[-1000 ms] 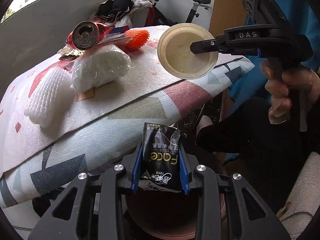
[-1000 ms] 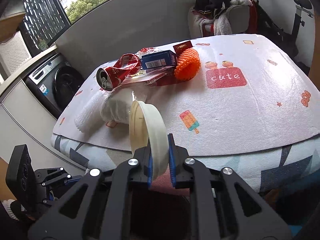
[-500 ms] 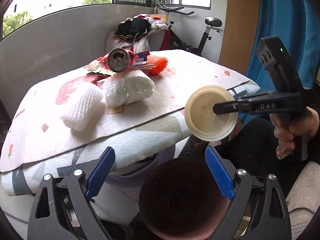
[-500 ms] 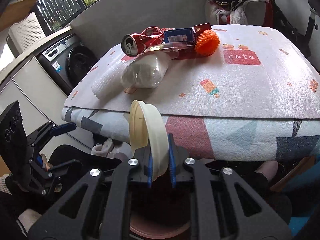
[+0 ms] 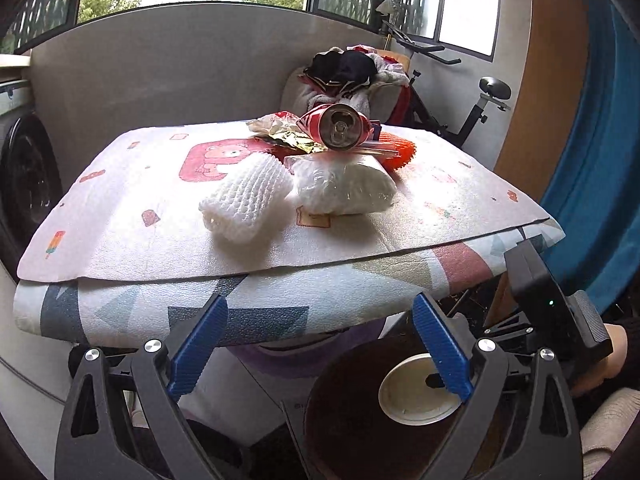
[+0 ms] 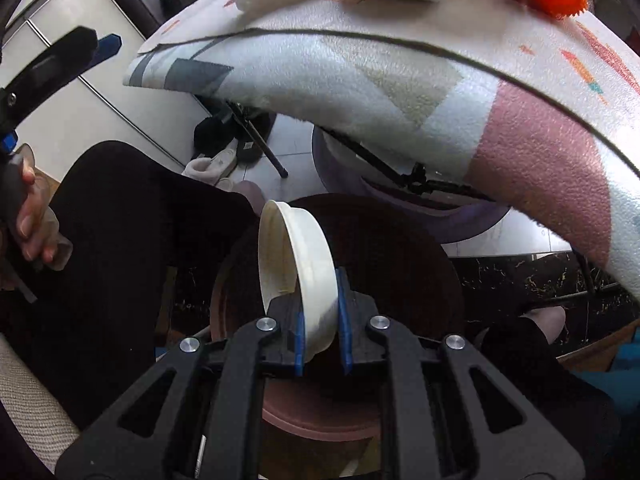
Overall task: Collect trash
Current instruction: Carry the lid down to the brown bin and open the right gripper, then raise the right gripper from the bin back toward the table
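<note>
The left claw [image 5: 318, 344] is spread wide with nothing between its blue pads, level with the desk [image 5: 120, 240] edge. To its right, the right claw [image 6: 321, 330] pinches the rim of a cream paper bowl [image 6: 298, 258], tilted on edge over what looks like a dark bin [image 6: 400, 248] below the desk.

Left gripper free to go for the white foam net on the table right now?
Probably yes. The left gripper is open and empty, and the foam net lies exposed nearest the table edge, nothing in between.
</note>
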The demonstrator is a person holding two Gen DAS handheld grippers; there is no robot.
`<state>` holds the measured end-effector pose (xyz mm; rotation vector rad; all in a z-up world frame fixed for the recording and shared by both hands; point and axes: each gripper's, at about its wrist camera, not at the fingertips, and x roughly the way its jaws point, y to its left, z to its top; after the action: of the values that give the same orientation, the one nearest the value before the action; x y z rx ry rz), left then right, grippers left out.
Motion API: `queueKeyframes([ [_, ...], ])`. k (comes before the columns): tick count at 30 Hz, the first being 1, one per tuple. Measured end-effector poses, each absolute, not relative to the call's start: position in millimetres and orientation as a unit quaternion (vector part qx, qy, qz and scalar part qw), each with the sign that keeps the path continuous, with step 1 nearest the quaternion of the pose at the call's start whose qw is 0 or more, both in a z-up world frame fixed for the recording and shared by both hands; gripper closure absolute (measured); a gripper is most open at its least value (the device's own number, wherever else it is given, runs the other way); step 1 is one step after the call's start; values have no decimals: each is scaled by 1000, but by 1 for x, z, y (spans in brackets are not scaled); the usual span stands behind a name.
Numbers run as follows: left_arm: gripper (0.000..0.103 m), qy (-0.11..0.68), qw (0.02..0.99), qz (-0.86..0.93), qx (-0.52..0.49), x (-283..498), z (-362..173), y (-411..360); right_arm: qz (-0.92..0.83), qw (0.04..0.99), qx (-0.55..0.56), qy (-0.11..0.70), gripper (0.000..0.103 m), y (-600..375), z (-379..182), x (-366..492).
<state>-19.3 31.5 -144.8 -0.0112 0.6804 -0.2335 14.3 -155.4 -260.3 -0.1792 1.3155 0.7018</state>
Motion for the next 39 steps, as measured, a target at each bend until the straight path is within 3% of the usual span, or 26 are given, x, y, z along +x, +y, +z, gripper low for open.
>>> queueKeyframes([
  [7,12,342,932,-116,22,-18,-152,22,290,701,-94,644,86,-150,-288,17],
  [13,12,347,931,-112,13,-15,-153,24,291,699,-101,646,78,-150,-287,17],
  [15,12,347,931,-111,14,-15,-153,23,290,702,-103,643,72,-150,-287,18],
  [17,12,347,931,-111,15,-16,-153,22,288,710,-103,634,54,-151,-284,18],
  [20,12,348,931,-111,13,-15,-153,23,287,723,-97,621,37,-155,-278,18],
  [26,12,347,932,-107,9,-15,-152,25,275,766,-87,575,10,-166,-256,17],
  [39,12,342,935,-96,8,-16,-151,26,237,854,-29,463,6,-204,-205,22],
])
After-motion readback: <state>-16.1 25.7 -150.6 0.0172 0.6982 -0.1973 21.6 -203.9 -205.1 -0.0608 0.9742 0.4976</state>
